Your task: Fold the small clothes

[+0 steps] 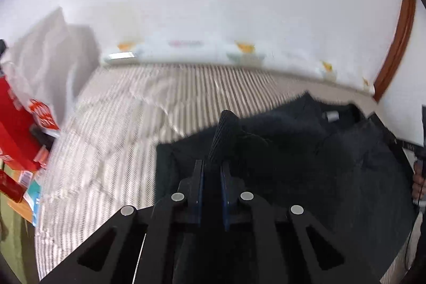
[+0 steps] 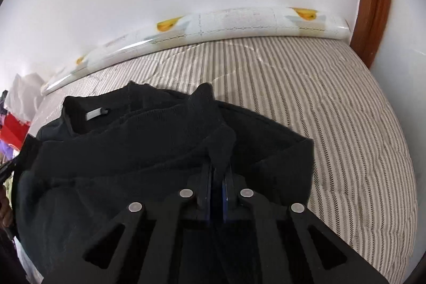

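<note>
your left gripper (image 1: 212, 167) and right gripper (image 2: 219, 169) each pinch the black sweater (image 2: 149, 140); striped bedspread (image 2: 332, 103) lies open rightward, red boxes (image 1: 18, 124) crowd your left.

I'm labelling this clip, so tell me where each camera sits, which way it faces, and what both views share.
Left wrist: on the left gripper, facing across the striped bed toward the white wall; its fingers pinch a fold of the black sweater.
Right wrist: on the right gripper, facing the same wall; its fingers pinch the black sweater, striped bed to the right.
Shared: sweater, bed, patterned pad along the wall.
</note>
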`<state>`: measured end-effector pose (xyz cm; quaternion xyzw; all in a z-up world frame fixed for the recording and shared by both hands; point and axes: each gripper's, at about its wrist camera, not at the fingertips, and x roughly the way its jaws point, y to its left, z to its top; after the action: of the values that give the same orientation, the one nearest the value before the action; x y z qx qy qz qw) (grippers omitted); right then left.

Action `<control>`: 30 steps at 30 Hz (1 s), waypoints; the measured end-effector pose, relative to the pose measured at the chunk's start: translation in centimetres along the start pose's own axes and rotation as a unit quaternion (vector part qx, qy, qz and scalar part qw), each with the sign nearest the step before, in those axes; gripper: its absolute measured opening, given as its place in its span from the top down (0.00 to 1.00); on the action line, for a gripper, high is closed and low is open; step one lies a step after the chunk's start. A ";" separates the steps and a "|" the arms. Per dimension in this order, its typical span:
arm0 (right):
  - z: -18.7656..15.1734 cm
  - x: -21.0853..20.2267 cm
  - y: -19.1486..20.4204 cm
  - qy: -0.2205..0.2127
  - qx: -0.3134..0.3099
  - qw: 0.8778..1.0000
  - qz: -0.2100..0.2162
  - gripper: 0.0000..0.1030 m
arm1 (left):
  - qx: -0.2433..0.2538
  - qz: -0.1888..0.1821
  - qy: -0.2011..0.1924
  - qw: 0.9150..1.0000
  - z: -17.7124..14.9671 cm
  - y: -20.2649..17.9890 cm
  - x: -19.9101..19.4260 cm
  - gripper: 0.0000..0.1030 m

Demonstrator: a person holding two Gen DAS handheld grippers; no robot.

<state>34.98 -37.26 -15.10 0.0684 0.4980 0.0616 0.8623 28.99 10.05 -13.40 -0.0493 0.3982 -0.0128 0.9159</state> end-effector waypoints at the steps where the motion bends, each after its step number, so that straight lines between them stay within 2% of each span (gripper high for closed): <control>1: 0.1 -1.1 -0.3 -0.017 0.004 1.000 0.002 0.95 | -0.008 0.000 -0.008 1.000 0.1 0.2 -0.4 0.90; 4: 0.3 -4.2 -2.3 -0.061 0.041 0.997 0.026 0.95 | -0.016 -0.002 -0.001 1.000 0.4 0.3 0.0 0.90; 5: 0.3 -4.5 -2.6 -0.061 0.045 0.997 0.025 0.95 | -0.013 -0.001 0.005 1.000 0.3 0.2 0.4 0.90; 8: 0.2 -3.0 -2.5 -0.038 0.033 0.999 0.002 0.95 | -0.008 0.008 0.022 1.000 -0.1 0.0 1.7 0.90; 11: -0.1 0.0 -2.0 0.009 0.028 0.999 -0.021 0.94 | -0.018 0.011 0.039 0.999 -0.4 0.1 2.6 0.89; 14: -0.6 0.0 -1.8 0.016 0.018 0.999 -0.038 0.89 | -0.014 0.013 0.049 0.999 -0.6 0.1 2.6 0.84; 16: -1.0 -1.2 -2.1 0.008 0.024 0.999 -0.044 0.81 | -0.007 0.016 0.056 0.998 -0.5 -0.1 2.1 0.83; 18: -1.8 -3.0 -2.9 0.001 0.035 0.998 -0.054 0.63 | -0.004 0.012 0.061 0.998 -0.7 -0.1 1.5 0.81; 19: -2.2 -3.6 -3.4 -0.001 0.039 0.998 -0.058 0.51 | -0.004 0.009 0.063 0.998 -0.9 0.0 1.2 0.79; 20: -2.9 -4.3 -4.0 0.000 0.047 0.997 -0.058 0.42 | -0.005 0.007 0.063 0.998 -1.1 0.1 0.7 0.75; 22: -4.2 -4.4 -4.9 0.016 0.066 0.997 -0.046 0.38 | -0.007 0.003 0.062 0.998 -1.8 0.3 -0.6 0.70; 25: -5.5 -3.0 -5.9 0.050 0.097 0.994 -0.008 0.38 | -0.009 0.000 0.060 0.998 -3.3 0.5 -2.4 0.70; 28: -5.6 -2.6 -5.6 0.047 0.108 0.993 0.025 0.40 | -0.012 0.012 0.059 0.998 -4.5 0.7 -3.8 0.70; 30: -5.3 -2.0 -4.7 0.056 0.097 0.993 0.028 0.56 | -0.017 0.022 0.061 0.998 -5.3 0.9 -4.6 0.70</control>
<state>29.59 -41.96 -16.82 0.1625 0.5473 0.0408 0.8200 21.90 10.82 -13.73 -0.0552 0.4541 0.0106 0.8892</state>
